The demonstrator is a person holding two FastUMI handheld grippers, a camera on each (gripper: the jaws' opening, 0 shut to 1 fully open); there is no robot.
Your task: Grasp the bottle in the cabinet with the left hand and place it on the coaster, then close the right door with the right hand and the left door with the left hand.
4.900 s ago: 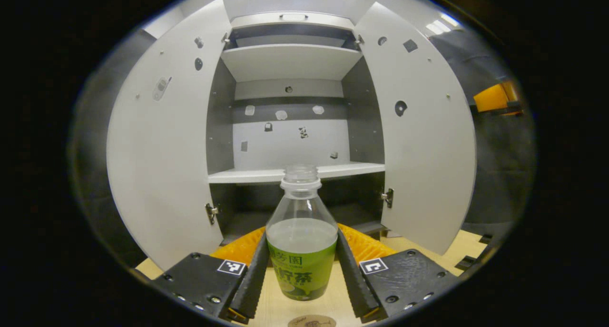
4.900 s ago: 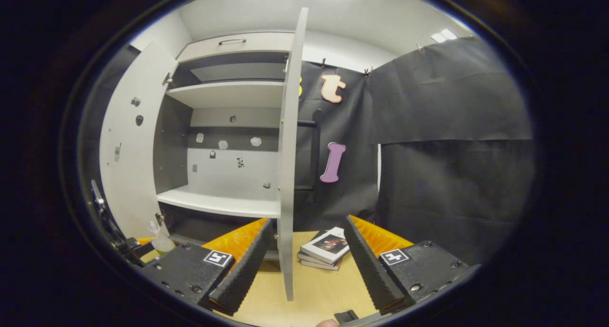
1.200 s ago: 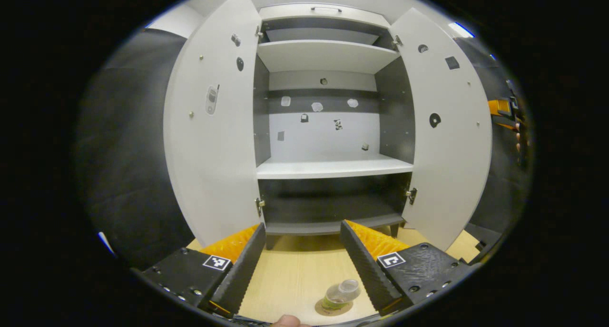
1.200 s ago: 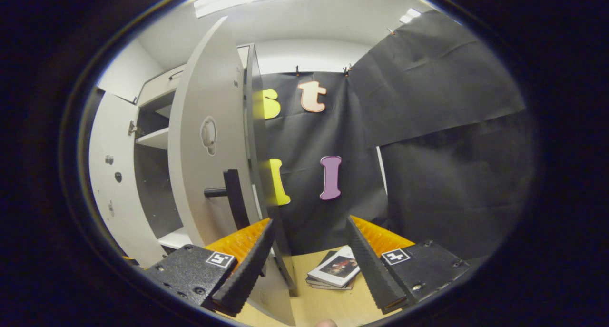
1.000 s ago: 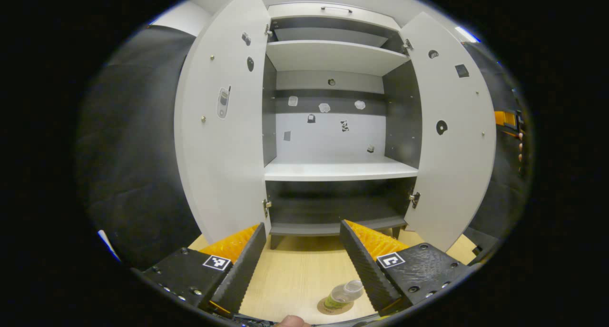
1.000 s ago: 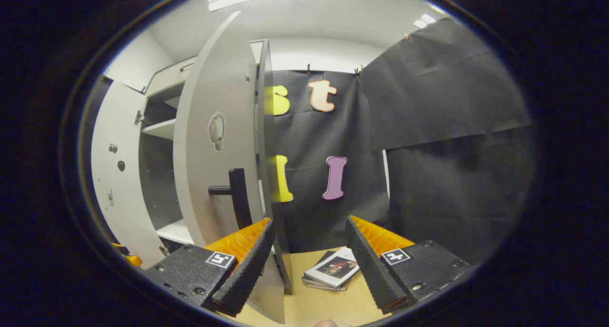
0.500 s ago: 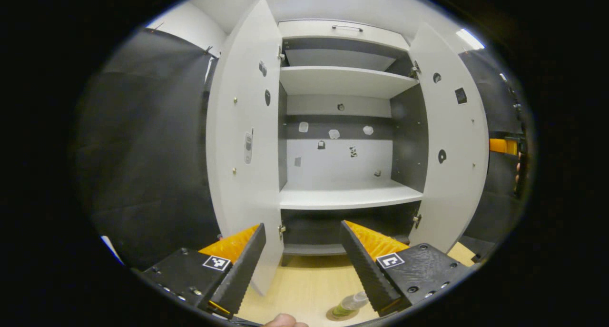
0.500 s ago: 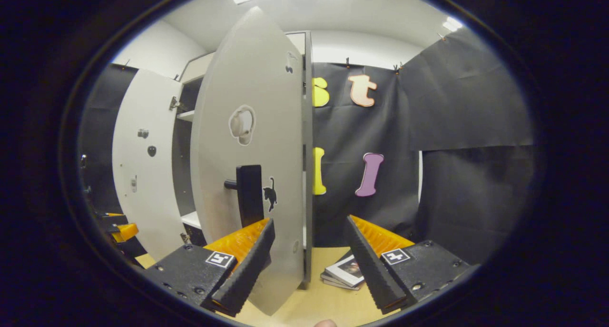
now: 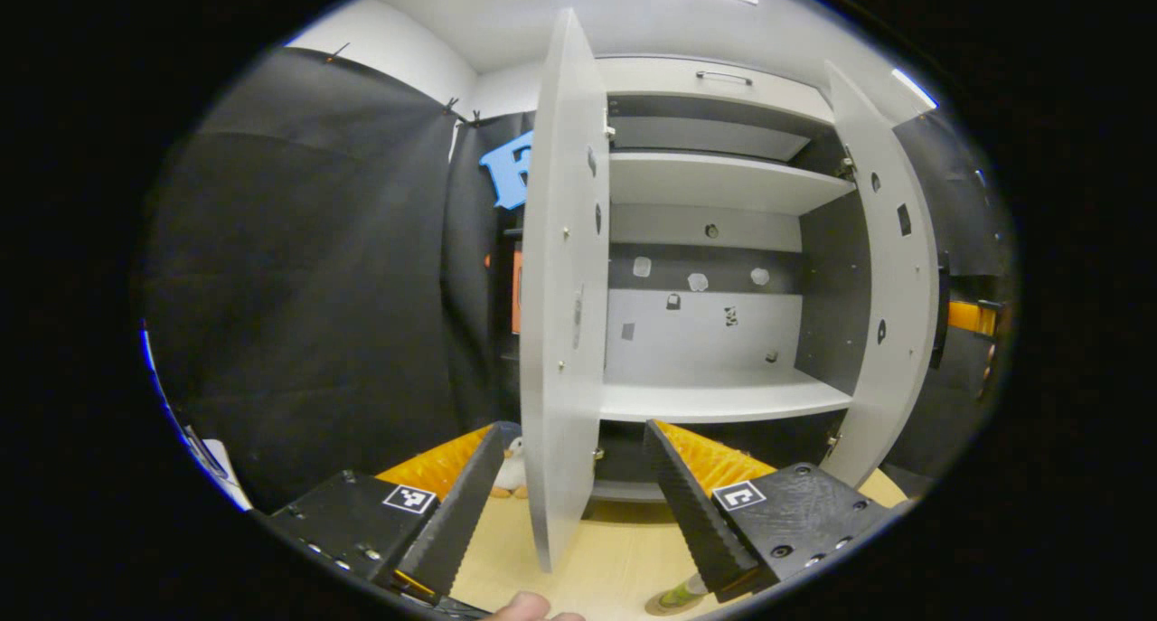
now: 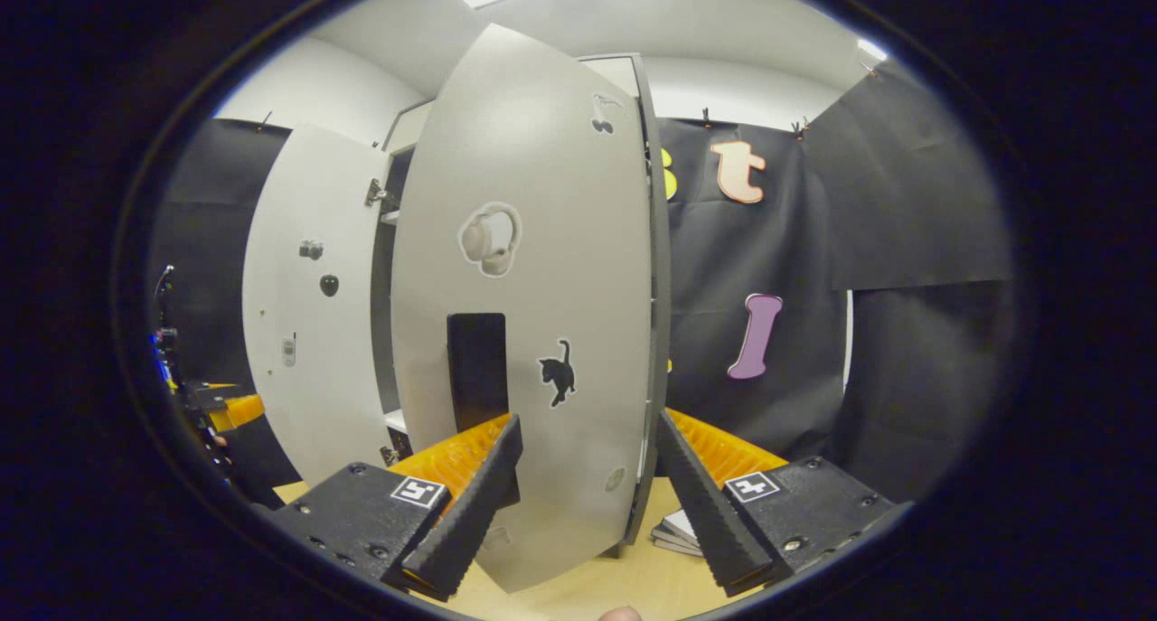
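- Grey-white panels surround me: the cabinet (image 9: 714,241) stands on the pale wooden table (image 9: 624,567) with its shelves bare.
- My left gripper (image 9: 578,503) has its jaws spread and holds nothing; the left door (image 9: 559,332) stands edge-on between my two fingers, and I cannot tell whether either finger touches it.
- The bottle (image 9: 680,592) peeks out low beside my left gripper's right finger, standing on the coaster (image 9: 658,606), outside the cabinet.
- My right gripper (image 10: 587,503) is also spread and empty, facing the outer face of the right door (image 10: 542,332), which is partly swung in, not shut.
- That door carries a black handle (image 10: 477,368), with headphone and cat stickers beside it.
- Books (image 10: 680,532) lie on the table behind the door's edge.
- A small white plush toy (image 9: 512,472) sits beyond the left door.
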